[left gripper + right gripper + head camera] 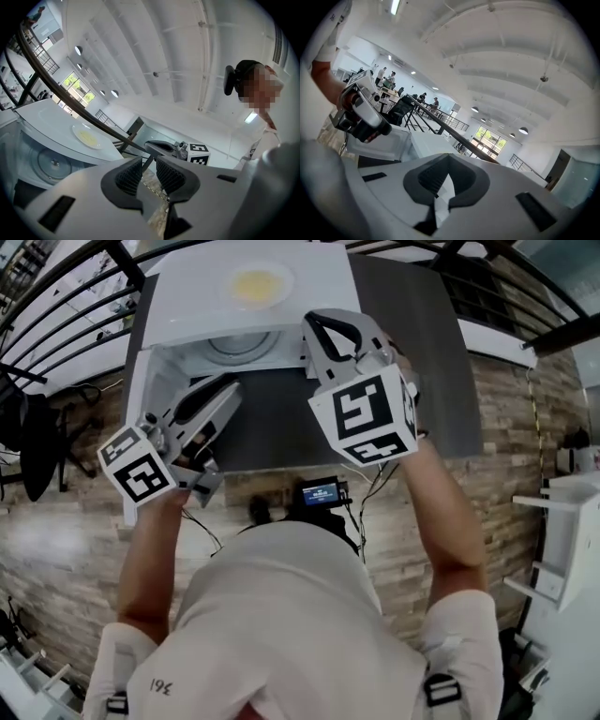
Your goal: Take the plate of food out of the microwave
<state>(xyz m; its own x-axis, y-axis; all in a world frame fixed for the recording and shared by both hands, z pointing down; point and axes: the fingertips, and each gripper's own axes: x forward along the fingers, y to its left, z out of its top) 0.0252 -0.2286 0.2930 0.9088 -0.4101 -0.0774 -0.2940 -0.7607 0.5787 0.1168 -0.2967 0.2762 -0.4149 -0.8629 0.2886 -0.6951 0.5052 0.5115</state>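
A white plate of yellow food (258, 284) rests on top of the white microwave (178, 296), not inside it. The oven cavity stands open, and its glass turntable (239, 346) is bare. My left gripper (228, 388) is held low in front of the cavity, open with nothing between its pads. My right gripper (325, 326) is at the cavity's upper right corner, below the plate, shut on nothing. The left gripper view shows the plate (87, 137), the turntable (55, 163) and, past my left gripper (149, 174), the right gripper's marker cube (198, 153). In its own view my right gripper (448, 177) has its pads together.
The microwave door (139, 418) hangs open to the left, beside my left hand. A dark counter (422, 352) carries the microwave, with black railings (56, 296) behind it. Below is brick-patterned floor (66, 549). A white shelf unit (567, 540) stands at the right.
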